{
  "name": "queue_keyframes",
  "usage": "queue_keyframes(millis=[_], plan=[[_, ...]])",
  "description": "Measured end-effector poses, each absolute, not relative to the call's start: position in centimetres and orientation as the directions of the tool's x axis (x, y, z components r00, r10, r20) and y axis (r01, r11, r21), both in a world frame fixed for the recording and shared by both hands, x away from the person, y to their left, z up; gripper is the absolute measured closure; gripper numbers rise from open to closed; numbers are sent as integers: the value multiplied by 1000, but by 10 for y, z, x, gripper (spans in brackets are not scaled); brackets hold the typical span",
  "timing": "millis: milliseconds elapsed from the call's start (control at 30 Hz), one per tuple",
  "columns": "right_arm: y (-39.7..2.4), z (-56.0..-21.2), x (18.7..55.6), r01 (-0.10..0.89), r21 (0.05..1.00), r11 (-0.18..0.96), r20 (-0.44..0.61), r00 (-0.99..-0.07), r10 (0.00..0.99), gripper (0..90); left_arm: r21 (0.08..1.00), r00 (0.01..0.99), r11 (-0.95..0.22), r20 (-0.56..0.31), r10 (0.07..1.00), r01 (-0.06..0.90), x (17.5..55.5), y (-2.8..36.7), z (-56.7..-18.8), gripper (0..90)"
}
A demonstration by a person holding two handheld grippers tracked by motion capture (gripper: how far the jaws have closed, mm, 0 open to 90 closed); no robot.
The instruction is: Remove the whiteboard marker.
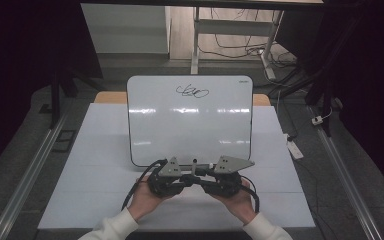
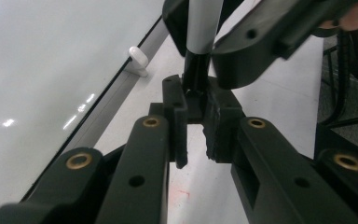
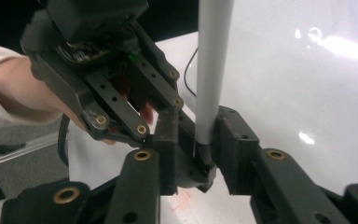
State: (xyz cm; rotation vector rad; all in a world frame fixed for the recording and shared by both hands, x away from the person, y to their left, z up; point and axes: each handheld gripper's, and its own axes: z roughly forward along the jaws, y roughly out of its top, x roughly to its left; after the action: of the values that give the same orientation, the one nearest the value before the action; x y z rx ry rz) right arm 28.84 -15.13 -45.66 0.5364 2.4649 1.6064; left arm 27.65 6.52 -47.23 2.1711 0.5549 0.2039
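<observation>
Both tongs (image 1: pixel 194 177) meeting, apparently pinching marker (image 3: pixel 210 74)

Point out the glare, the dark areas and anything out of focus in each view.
High view: bands of glare cross the whiteboard; the room's sides are nearly black. Left gripper view: small bright glints on the whiteboard, the marker and the near black jaws look soft. Right gripper view: bright patches of glare on the whiteboard at upper right, top left corner dark, the near jaws slightly blurred.
</observation>
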Motion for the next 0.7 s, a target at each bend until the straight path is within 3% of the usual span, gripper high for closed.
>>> queue_keyframes(millis=[133, 367, 467, 600, 700], plan=[[-152, -458, 290, 223, 902, 369, 78, -926, 370, 789, 787, 895, -533, -51, 444, 310, 275, 64, -471, 790], [-154, -458, 290, 210, 903, 374, 64, -928, 367, 810, 792, 894, -525, -57, 445, 311, 277, 65, -471, 771], [-156, -458, 290, 202, 911, 360, 53, -922, 384, 811, 805, 880, -496, -67, 470, 326, 276, 68, -469, 535], [-161, -456, 291, 206, 923, 326, 58, -910, 410, 812, 823, 860, -456, -73, 505, 338, 270, 83, -467, 387], [-166, -455, 293, 208, 932, 298, 67, -905, 420, 812, 821, 845, -436, -100, 525, 368, 265, 102, -468, 352]])
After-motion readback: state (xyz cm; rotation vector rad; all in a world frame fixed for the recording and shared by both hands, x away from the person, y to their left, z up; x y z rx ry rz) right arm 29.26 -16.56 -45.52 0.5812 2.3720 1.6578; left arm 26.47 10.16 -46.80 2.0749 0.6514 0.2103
